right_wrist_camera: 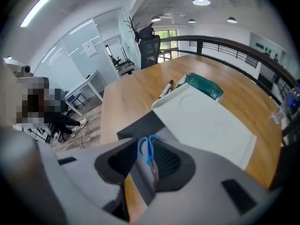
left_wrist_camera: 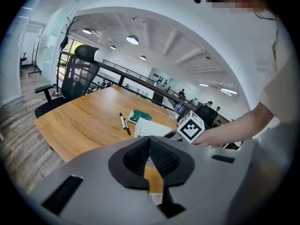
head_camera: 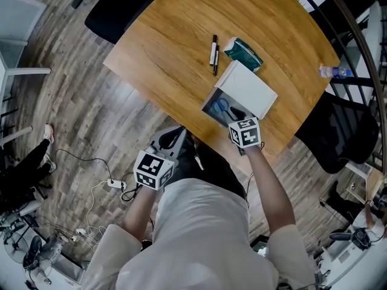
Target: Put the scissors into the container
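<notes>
The scissors (right_wrist_camera: 146, 146) are laid in the box (right_wrist_camera: 139, 125) at the near edge of the desk (head_camera: 175, 41), the right gripper (right_wrist_camera: 142, 156) parted around the blades, seemingly for release; the left gripper (left_wrist_camera: 150, 142) is closed, empty.

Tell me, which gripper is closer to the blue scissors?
Right. The right gripper is over the scissors in the container, jaws open either side of them. The left gripper hangs off the table, near the person's body, well away.

Scissors (head_camera: 222, 107): blue handles, blades closed, inside dark-grey container (right_wrist_camera: 140, 124), handles pointing away from person. Container near worktop (head_camera: 169, 47) edge, white lid (head_camera: 248, 89) covering far part.
</notes>
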### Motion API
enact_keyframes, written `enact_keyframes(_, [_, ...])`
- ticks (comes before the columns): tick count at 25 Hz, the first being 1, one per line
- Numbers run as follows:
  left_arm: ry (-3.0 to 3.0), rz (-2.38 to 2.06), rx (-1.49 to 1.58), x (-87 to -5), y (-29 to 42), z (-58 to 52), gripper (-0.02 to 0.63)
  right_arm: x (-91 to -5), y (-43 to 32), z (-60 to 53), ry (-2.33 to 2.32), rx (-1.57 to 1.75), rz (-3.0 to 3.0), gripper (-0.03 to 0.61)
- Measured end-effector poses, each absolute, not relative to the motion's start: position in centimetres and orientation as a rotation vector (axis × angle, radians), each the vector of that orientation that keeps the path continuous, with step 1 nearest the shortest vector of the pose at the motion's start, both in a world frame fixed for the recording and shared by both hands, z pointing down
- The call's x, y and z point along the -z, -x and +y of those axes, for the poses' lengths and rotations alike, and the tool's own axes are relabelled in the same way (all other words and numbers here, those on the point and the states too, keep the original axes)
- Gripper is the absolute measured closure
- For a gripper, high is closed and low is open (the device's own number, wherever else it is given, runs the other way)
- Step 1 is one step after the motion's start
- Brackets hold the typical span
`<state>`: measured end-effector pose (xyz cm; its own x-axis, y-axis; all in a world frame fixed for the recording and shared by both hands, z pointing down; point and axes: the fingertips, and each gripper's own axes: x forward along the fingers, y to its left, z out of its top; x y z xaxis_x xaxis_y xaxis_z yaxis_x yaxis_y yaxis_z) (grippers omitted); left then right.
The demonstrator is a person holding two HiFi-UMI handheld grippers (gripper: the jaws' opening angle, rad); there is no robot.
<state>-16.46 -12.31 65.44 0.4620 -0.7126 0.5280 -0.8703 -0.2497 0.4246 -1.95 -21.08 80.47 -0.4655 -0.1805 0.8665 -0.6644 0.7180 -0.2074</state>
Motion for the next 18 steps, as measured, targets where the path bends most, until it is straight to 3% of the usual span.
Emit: enact_keyframes(18, [-2.407,-1.127,-0.326,-55.3,10.2,-17.5,0.621,-62.3,-7.1,-21.2,-1.124,-0.663,-2.144,0.492])
